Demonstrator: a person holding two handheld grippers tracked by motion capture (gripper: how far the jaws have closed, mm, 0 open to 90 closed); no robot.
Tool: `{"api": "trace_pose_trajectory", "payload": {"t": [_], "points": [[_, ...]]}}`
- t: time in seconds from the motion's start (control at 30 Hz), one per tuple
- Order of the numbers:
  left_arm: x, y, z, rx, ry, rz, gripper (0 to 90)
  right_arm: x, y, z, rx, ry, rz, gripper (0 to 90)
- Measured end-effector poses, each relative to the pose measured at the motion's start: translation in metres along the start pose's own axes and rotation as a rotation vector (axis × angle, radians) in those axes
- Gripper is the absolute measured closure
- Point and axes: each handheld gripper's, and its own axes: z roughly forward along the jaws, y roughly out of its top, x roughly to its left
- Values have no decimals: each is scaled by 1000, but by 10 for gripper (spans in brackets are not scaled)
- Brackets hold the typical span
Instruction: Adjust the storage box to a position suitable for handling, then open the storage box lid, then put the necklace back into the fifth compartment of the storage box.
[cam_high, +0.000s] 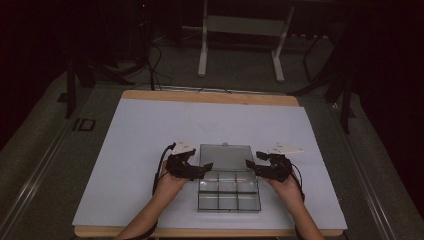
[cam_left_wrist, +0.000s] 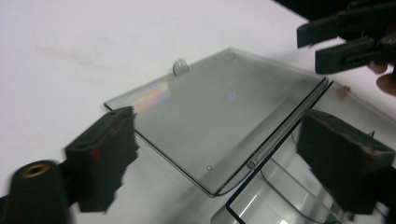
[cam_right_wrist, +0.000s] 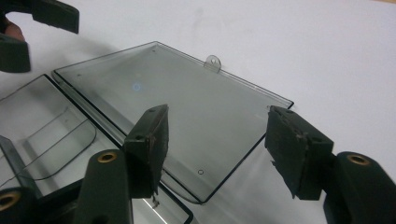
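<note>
A clear plastic compartment box (cam_high: 229, 194) sits on the white table near the front. Its lid (cam_high: 226, 156) is swung fully back and lies flat behind it. My left gripper (cam_high: 204, 168) is at the box's left side by the hinge, and my right gripper (cam_high: 249, 165) is at its right side. In the left gripper view the jaws (cam_left_wrist: 224, 158) stand wide apart over the lid's (cam_left_wrist: 219, 107) near corner, touching nothing. In the right gripper view the open gripper (cam_right_wrist: 223, 147) straddles the other lid (cam_right_wrist: 177, 100) corner, also apart from it. The box's empty compartments (cam_right_wrist: 46, 135) lie to the left.
The white board (cam_high: 150, 145) covers the wooden table top with bare room all around the box. A small hanging tab (cam_right_wrist: 213, 62) sticks out of the lid's far edge. A white table frame (cam_high: 240, 35) stands on the floor beyond.
</note>
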Motion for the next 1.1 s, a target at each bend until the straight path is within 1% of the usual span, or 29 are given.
{"api": "trace_pose_trajectory", "payload": {"t": [0.07,0.1,0.17,0.2,0.33,0.37,0.43,0.47,0.5,0.53,0.6,0.67,0.73,0.77,0.8,0.83,0.87,0.9,0.97,1.0,1.07,1.1], "points": [[0,0,-3,-3,-4,-2,40,0,0,-2,-4,8,0,369],[0,0,-3,-3,-4,-2,30,0,0,-2,-4,8,0,369],[0,0,-5,-6,-6,9,30,0,0,-4,-1,18,-7,351],[-1,-2,-7,-3,12,24,30,0,0,-5,-1,15,-9,341],[1,-8,-12,-1,10,17,30,0,-1,-7,6,27,-18,305],[2,-9,-13,-3,4,17,30,-1,-2,-9,5,20,-25,305],[3,-13,-16,-2,11,18,30,-2,-3,-12,5,34,-18,305],[3,-14,-17,-3,4,20,30,-2,-4,-13,3,37,-18,305],[4,-15,-18,-8,3,28,30,-2,-4,-15,2,35,-17,305],[4,-16,-20,-10,16,38,30,-2,-4,-17,-4,40,-20,301],[5,-17,-22,-15,9,45,30,-1,-4,-19,-9,38,-23,292],[5,-20,-26,-28,9,60,31,-1,-6,-27,-20,39,-32,292],[4,-23,-28,-30,9,59,30,-2,-7,-32,-25,29,-45,293],[4,-24,-29,-31,14,66,30,-3,-8,-36,-29,25,-48,295],[4,-24,-29,-31,14,66,31,-3,-8,-36,-29,25,-48,295],[3,-28,-31,-27,20,77,30,-6,-11,-41,-36,15,-58,303],[3,-29,-33,-30,25,81,30,-8,-13,-45,-39,11,-61,330],[3,-31,-34,-36,26,83,30,-10,-14,-48,-44,13,-62,335],[3,-35,-37,-36,30,81,30,-14,-18,-53,-45,-2,-69,340],[3,-37,-38,-40,32,81,31,-16,-20,-56,-42,-11,-74,363],[4,-39,-39,-41,36,76,30,-20,-24,-60,-33,-26,-90,371],[4,-41,-41,-45,38,73,30,-20,-24,-60,-33,-26,-90,371]]}}
